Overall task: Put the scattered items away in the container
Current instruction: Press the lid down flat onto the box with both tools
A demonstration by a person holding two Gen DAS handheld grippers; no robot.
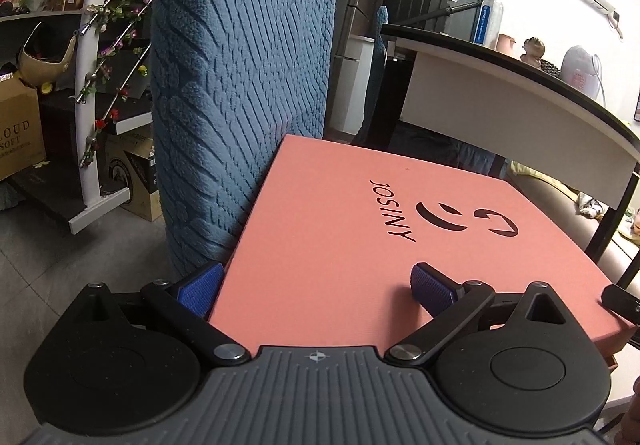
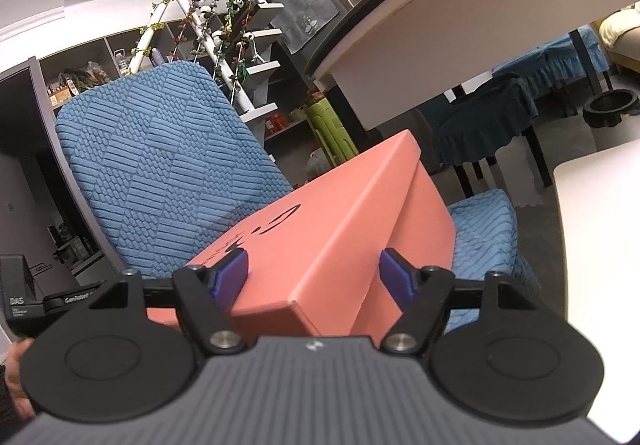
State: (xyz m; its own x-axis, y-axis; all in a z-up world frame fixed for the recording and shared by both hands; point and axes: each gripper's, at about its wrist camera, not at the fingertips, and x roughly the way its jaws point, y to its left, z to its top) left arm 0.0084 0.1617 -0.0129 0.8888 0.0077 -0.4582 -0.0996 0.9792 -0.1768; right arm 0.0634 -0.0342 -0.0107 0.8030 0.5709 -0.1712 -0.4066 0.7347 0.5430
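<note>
A salmon-pink cardboard box [image 1: 360, 229] with "JOSINY" printed on its lid rests on the seat of a blue-covered chair [image 1: 240, 65]. My left gripper [image 1: 316, 291] is open at the box's near edge, one blue pad beside the lid's left edge and the other over the lid top. In the right wrist view the same box [image 2: 344, 229] shows its near corner and side wall. My right gripper [image 2: 313, 277] is open and straddles that corner, one pad over the lid, one beside the wall. The contents are hidden and no loose items show.
A white table with a dark rim [image 1: 500, 85] overhangs the box at the right and carries a water bottle [image 1: 490, 21]. A white tabletop corner [image 2: 600, 245] lies at the right. Shelves with flower garlands [image 1: 116, 25] and cartons stand at the left on a tiled floor.
</note>
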